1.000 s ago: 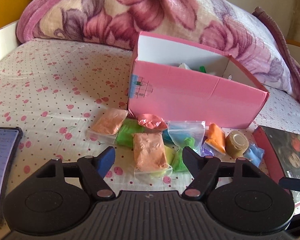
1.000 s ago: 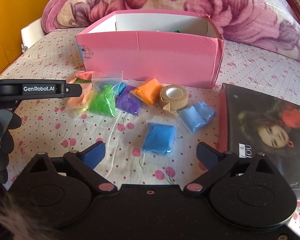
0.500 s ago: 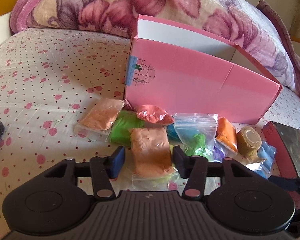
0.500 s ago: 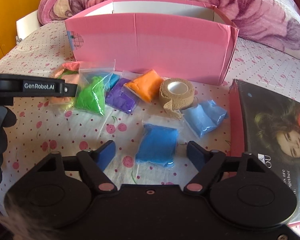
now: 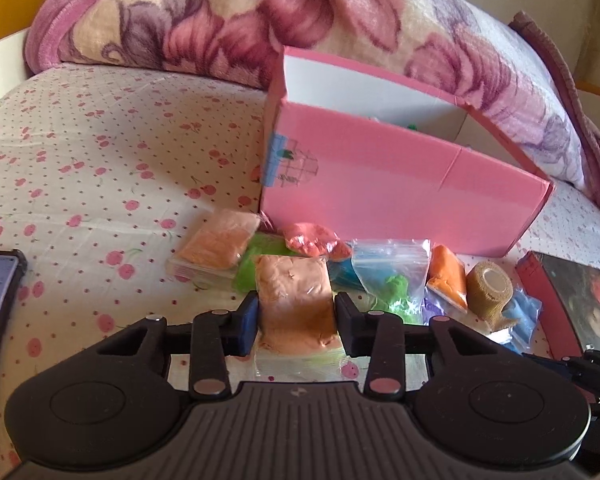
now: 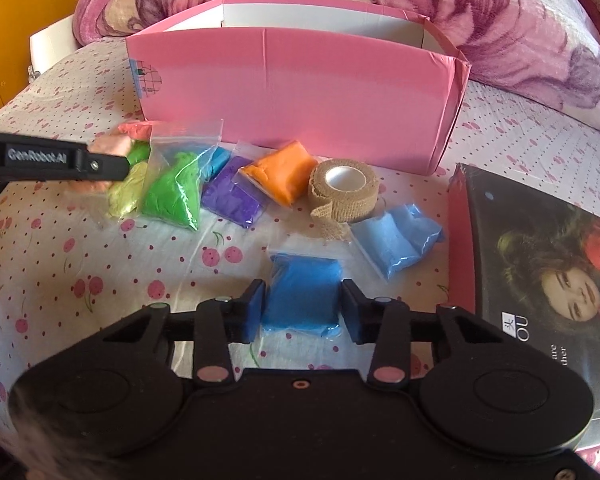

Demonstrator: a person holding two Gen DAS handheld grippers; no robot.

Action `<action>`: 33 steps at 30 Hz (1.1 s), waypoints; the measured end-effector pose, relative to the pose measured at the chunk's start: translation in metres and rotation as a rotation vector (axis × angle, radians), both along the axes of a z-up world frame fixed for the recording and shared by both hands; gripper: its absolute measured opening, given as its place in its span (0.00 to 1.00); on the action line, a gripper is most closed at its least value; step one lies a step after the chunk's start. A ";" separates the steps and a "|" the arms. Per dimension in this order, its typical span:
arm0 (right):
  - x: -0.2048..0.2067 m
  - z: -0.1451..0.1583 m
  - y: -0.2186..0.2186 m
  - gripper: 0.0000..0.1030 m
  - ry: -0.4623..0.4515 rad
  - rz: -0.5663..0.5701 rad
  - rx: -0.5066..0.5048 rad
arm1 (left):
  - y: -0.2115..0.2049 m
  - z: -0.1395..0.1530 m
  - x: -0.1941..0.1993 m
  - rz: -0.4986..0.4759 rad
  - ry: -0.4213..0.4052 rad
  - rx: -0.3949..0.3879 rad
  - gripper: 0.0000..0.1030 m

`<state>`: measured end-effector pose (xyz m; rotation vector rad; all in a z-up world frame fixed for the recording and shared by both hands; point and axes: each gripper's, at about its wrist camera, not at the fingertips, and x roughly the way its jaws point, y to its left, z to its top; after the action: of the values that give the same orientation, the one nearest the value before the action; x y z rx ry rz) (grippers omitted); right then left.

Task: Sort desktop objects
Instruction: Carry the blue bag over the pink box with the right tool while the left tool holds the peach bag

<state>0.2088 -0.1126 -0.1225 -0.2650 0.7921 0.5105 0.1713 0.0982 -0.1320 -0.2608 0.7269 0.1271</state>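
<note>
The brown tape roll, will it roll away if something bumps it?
Probably not: the tape roll lies flat, hole up. Its loose tail rests on the sheet, likely dragging. It looks like soft fabric wrap, so probably light and squashy.

Warm, bright daylight fills both views. The plastic bag [image 5: 388, 264] shows glare, and the magazine cover [image 6: 548, 272] has a soft sheen. Fisheye bending curves the bed edges toward 9 and 3 o'clock. A dark blurred smudge sits at 7 o'clock in the right view.
</note>
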 end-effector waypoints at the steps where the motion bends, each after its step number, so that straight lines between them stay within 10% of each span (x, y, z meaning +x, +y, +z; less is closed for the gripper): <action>1: 0.000 0.000 0.000 0.38 -0.001 0.000 -0.001 | 0.001 0.003 -0.003 -0.005 -0.010 -0.006 0.37; 13: -0.003 0.027 -0.031 0.37 0.039 -0.045 0.073 | -0.037 0.005 -0.016 -0.224 0.011 -0.131 0.37; 33: 0.113 0.125 -0.005 0.37 0.061 -0.007 0.228 | -0.038 0.009 -0.004 -0.271 -0.090 -0.313 0.37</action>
<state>0.3220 -0.1178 0.0024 -0.0361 0.7862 0.5995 0.1669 0.0605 -0.1228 -0.4601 0.6847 -0.2572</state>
